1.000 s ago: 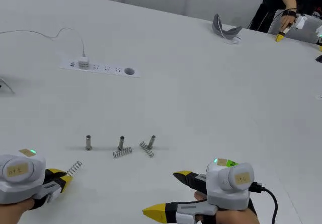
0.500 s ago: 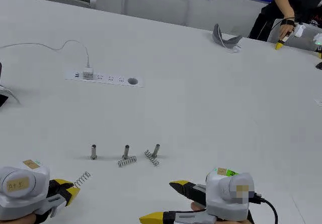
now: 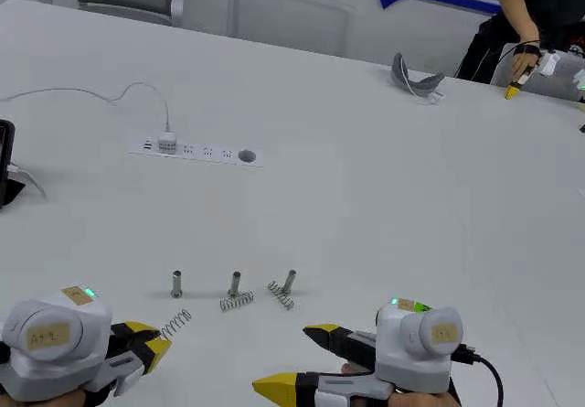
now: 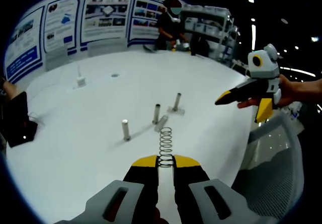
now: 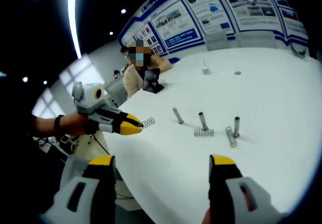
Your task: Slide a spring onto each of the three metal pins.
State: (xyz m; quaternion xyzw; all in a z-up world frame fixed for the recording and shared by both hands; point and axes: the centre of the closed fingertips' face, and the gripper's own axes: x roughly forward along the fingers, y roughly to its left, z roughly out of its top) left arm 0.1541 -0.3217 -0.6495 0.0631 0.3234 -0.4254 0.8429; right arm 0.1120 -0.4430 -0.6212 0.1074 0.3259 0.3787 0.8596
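My left gripper (image 4: 166, 160) pinches one spring (image 4: 165, 139) by its end. My right gripper (image 5: 162, 159) is spread wide. Three pins (image 3: 235, 283) stand in a row on the table (image 3: 384, 187), two loose springs (image 3: 237, 302) beside them.

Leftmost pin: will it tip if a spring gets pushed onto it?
Probably tippy: the leftmost pin stands slender and upright on the table. Round, so likely rolls once down. The spring, held by one end in the left tongs, may flex sideways.

Left tool (image 3: 157, 346) and right tool (image 3: 286, 361): white rounded housings, tan paper labels (image 3: 46, 337), green lamps (image 3: 90, 293), black jaws tipped yellow; black cable (image 3: 485, 361) on the right one.
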